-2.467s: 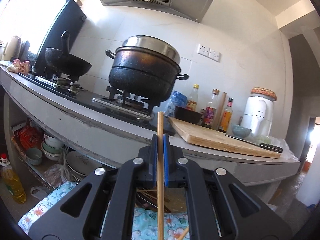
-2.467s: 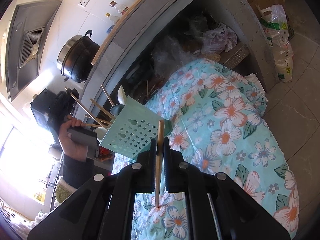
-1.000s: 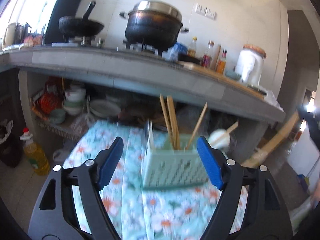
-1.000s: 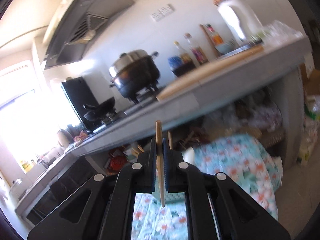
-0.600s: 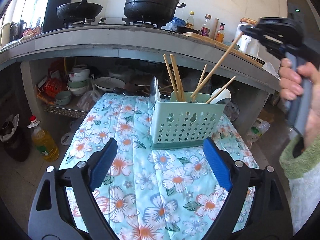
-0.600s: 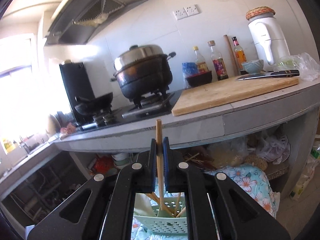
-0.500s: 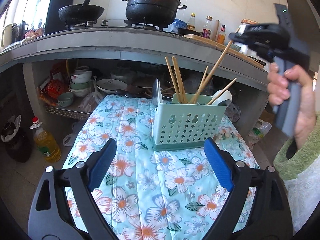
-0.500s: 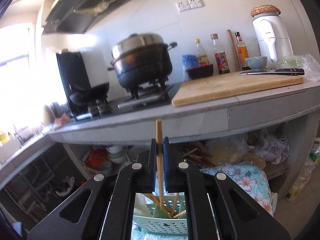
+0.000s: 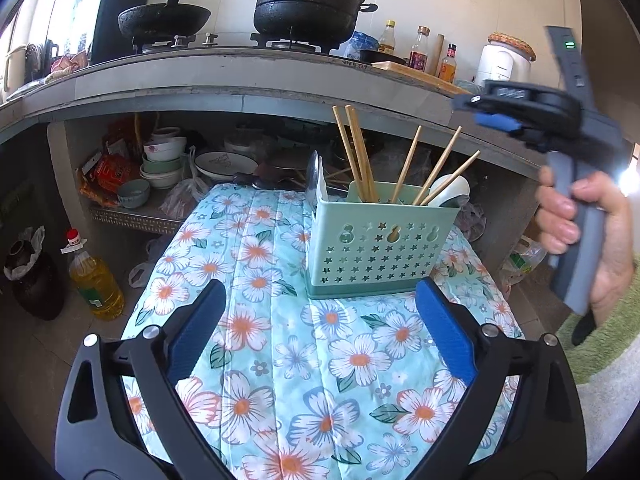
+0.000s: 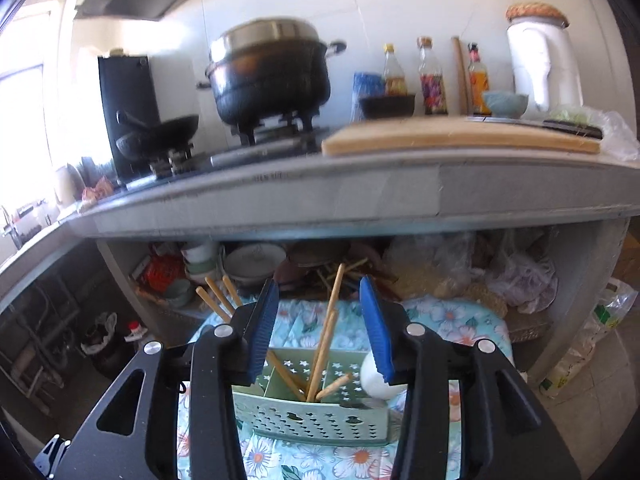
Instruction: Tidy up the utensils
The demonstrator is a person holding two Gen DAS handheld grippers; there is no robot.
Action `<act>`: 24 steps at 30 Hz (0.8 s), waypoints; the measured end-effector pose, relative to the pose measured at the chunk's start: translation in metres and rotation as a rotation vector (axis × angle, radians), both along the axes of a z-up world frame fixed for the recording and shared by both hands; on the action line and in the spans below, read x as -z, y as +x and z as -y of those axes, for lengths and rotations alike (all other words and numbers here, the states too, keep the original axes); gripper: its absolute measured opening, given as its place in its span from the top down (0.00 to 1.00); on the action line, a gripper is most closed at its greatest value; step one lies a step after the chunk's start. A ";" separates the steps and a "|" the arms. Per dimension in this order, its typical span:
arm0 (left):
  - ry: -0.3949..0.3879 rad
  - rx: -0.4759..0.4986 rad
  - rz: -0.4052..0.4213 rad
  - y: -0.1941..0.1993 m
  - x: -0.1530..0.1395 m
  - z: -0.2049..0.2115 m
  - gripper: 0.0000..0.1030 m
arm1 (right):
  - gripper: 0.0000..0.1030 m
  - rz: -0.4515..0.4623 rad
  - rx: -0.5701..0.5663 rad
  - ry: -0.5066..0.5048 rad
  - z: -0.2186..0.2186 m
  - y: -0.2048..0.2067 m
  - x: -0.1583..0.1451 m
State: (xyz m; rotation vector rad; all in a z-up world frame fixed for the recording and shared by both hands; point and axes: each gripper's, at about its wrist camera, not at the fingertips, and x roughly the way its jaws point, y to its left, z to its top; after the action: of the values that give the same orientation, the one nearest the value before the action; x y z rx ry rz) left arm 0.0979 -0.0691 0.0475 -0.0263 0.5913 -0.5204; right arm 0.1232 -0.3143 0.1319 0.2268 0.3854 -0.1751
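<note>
Chopsticks (image 10: 325, 336) stand in the green caddy (image 9: 380, 240), leaning toward 1 o'clock in the left wrist view — long axes near upright, tips fanned out. Caddy sits on the floral cloth (image 9: 256, 360), dead ahead at 12 o'clock of the left gripper (image 9: 320, 320).

Left gripper: jaws opening, spread wide, nothing between them.

Right gripper (image 10: 320, 328): directly above the caddy, jaws opening, one chopstick in the gap but pads not touching it — looks released into the middle compartment.

In the left wrist view the right gripper (image 9: 496, 120) hangs at 2 o'clock, held by a hand (image 9: 588, 240).

Judgement: the right is the nearer to the caddy. No loose utensil visible on the cloth, so can't tell the next pick.
</note>
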 end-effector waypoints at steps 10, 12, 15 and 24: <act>0.042 -0.029 -0.002 0.007 0.002 0.010 0.08 | 0.27 -0.063 0.090 -0.027 -0.004 -0.095 0.033; 0.066 -0.046 0.001 0.007 0.004 0.014 0.08 | 0.20 -0.131 0.124 -0.052 -0.012 -0.100 0.051; 0.100 -0.064 0.000 0.006 0.006 0.019 0.08 | 0.16 -0.240 0.160 -0.088 -0.028 -0.106 0.082; 0.234 -0.246 0.074 0.004 -0.001 0.021 0.08 | 0.07 -0.327 0.259 -0.158 -0.042 -0.112 0.108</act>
State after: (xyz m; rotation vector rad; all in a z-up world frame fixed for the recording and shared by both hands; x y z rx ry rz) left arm 0.1021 -0.0905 0.0487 0.1405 0.5642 -0.2105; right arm 0.0112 -0.2721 0.0239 0.0900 0.6643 -0.4990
